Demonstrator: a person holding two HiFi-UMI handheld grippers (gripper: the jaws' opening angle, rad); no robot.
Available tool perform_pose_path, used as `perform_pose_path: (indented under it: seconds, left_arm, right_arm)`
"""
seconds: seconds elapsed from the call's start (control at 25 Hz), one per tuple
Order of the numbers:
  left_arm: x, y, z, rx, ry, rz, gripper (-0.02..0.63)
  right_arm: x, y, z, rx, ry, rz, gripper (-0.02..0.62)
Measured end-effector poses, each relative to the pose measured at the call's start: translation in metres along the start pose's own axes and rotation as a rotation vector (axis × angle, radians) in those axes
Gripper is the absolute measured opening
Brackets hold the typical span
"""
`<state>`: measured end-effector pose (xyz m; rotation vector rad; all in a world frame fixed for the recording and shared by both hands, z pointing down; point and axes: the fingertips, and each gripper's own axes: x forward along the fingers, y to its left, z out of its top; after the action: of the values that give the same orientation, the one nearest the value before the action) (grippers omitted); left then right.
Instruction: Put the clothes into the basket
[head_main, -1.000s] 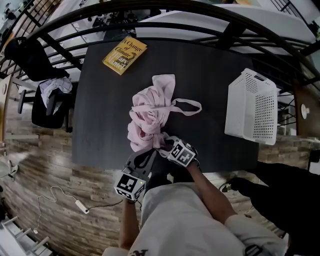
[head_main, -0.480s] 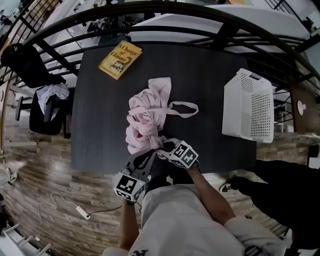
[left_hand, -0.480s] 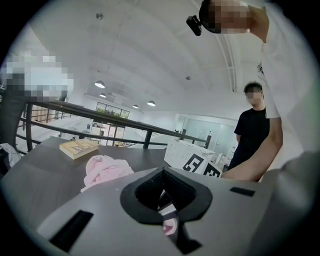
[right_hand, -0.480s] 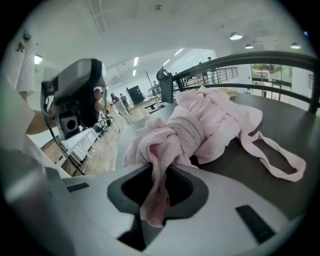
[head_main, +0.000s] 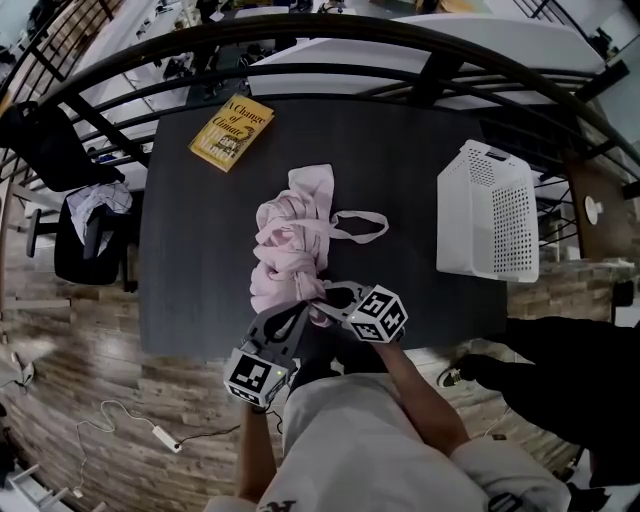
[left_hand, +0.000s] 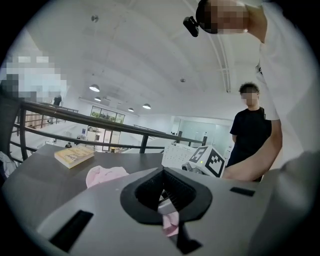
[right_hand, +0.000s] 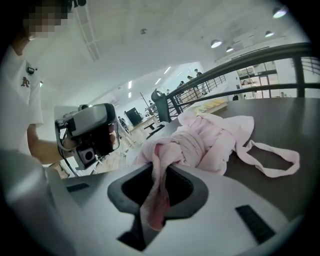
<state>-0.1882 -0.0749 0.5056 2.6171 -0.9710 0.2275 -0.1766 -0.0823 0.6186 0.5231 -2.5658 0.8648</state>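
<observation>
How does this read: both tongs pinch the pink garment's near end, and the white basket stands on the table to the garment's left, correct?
Not quite. In the head view the white basket stands to the right of the pink garment, not the left. The rest holds: the left tongs pinch its near end, and the right tongs, which have just been closing, pinch it too.

dark table bears a book, pink clothes, white basket

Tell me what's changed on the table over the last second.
The right claw has just been closing on the near edge of the pink garment and has lifted it slightly. The left claw stays shut on that garment; basket and book are unmoved.
</observation>
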Motion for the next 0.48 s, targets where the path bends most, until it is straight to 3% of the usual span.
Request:
perform_pose_path:
  seconds: [0.48]
  left_arm:
    - [0.004, -0.016, 0.040, 0.075, -0.055, -0.081, 0.003]
  right_arm:
    - [-0.040, 0.020, 0.052, -0.004, -0.185, -0.008, 0.074]
